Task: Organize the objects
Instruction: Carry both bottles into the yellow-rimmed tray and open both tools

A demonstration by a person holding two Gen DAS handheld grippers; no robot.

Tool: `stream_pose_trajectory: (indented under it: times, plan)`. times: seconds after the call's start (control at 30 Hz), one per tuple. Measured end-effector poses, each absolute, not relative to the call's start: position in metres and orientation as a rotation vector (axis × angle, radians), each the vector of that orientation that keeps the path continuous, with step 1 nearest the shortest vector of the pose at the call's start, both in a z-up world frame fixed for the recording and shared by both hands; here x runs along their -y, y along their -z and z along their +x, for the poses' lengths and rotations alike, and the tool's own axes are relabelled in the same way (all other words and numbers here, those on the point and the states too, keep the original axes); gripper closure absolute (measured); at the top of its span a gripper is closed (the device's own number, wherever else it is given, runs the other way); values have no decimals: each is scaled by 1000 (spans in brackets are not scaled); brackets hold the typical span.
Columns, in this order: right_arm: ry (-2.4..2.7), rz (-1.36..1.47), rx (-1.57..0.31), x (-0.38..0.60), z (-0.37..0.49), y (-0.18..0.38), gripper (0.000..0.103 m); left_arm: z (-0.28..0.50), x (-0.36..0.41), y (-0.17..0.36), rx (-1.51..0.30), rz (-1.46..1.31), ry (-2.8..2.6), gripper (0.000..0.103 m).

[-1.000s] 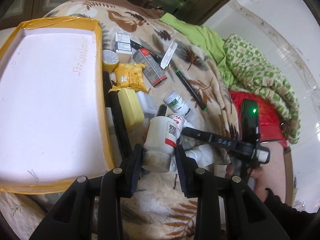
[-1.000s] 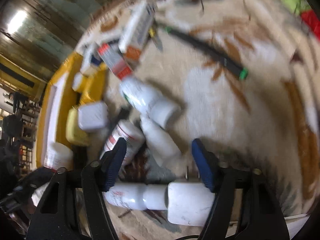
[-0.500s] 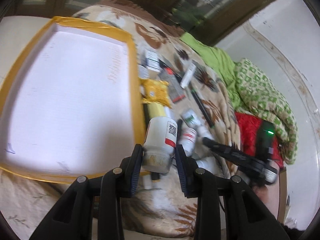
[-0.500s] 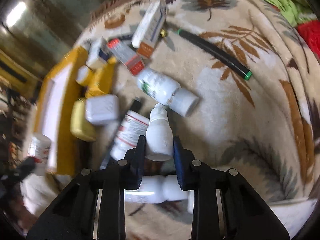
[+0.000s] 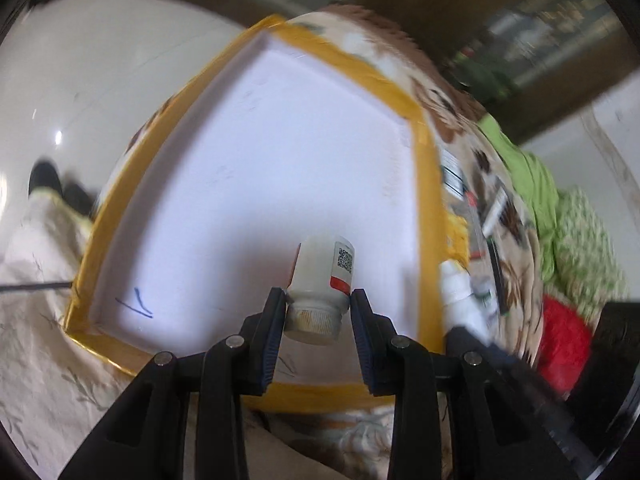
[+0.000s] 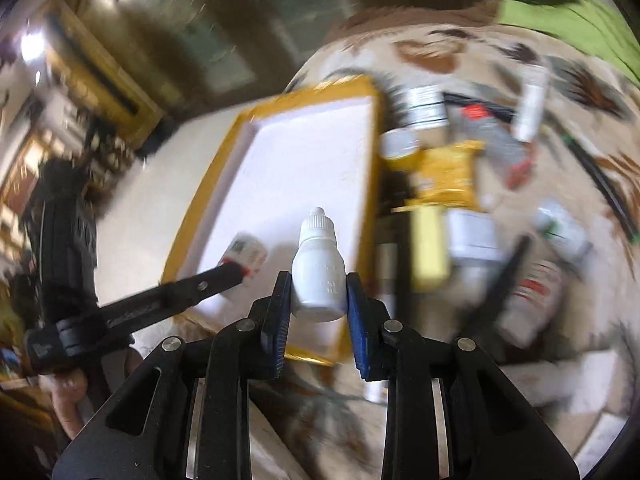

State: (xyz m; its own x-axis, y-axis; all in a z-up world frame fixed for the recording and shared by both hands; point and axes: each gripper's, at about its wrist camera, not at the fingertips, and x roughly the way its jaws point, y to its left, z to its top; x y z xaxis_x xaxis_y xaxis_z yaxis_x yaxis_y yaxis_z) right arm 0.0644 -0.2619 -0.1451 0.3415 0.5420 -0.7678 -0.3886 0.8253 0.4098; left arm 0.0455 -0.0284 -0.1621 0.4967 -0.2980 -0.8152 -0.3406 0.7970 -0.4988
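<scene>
In the left wrist view, a white pill bottle (image 5: pixel 322 280) with a red-striped label and a printed code is clamped at its cap end between the blue-padded fingers of the left gripper (image 5: pixel 319 304), and it is held over the near part of the white tray (image 5: pixel 256 152), whose rim is bound in yellow tape. A blue pen mark is seen on the tray floor near its left corner. In the right wrist view, a small white dropper bottle (image 6: pixel 319 276) is gripped at its base between the fingers of the right gripper (image 6: pixel 316 296), nozzle pointing away, above the tray's near right corner. To the left of it, the left gripper is seen reaching over the tray with the pill bottle at its tip. Beyond the tray's right edge, on a leaf-patterned blanket (image 6: pixel 460 52), a blurred clutter is spread: a pale yellow block (image 6: pixel 430 248), a yellow foil packet (image 6: pixel 446 178), a grey carton with red ends (image 6: pixel 494 142), a white bottle with a red label (image 6: pixel 532 300), and a black pen with a green tip (image 6: pixel 608 188). Farther off, green bedding (image 5: pixel 520 184) and a red cloth (image 5: pixel 562 340) are seen at the blanket's edge.
</scene>
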Motion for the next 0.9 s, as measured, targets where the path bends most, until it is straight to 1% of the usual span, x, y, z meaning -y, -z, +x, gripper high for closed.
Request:
stream_pose_trajectory:
  times: [0.03,0.17,0.2,0.33,0.37,0.53,0.7,0.73,0.77,0.8,0.83,0.87,0.9]
  plan:
    - [-607,139,-1073,253,59,148,77,47,25,163,-1073,-690,-43,70]
    - [-589,74,-1144,226,93,168,77,53,20,171,-1101,-694,-74,70]
    - [-583,62,-1158,219,112,166,77,53,21,171,-1105,-691,-73,70]
    - [-560,10,-1187,187,122,180,77,51,22,171,-1119,-686,-68,70]
    - [-545,-6,-1203,171,137,176,77,52,23,171,-1125,-679,-66,70]
    - [-533,-55,-1192,146,135,178,77,51,22,170,-1124,-674,-65,69]
    - [-554,-44,-1187,148,137,183,76,52,22,169,-1116,-682,-60,69]
    - [-560,-47,-1185,150,136,184,76,50,21,169,-1106,-694,-49,66]
    - [-565,-43,-1182,152,136,181,76,48,19,167,-1083,-720,-21,59]
    - [-578,-30,-1183,155,135,181,76,46,19,165,-1059,-743,9,54]
    - [-600,-4,-1189,159,132,176,74,44,18,164,-1037,-763,40,46]
    - [-623,26,-1193,162,133,178,72,43,18,161,-1017,-773,68,40]
    - [-638,59,-1191,169,131,177,72,42,19,159,-1005,-773,83,37]
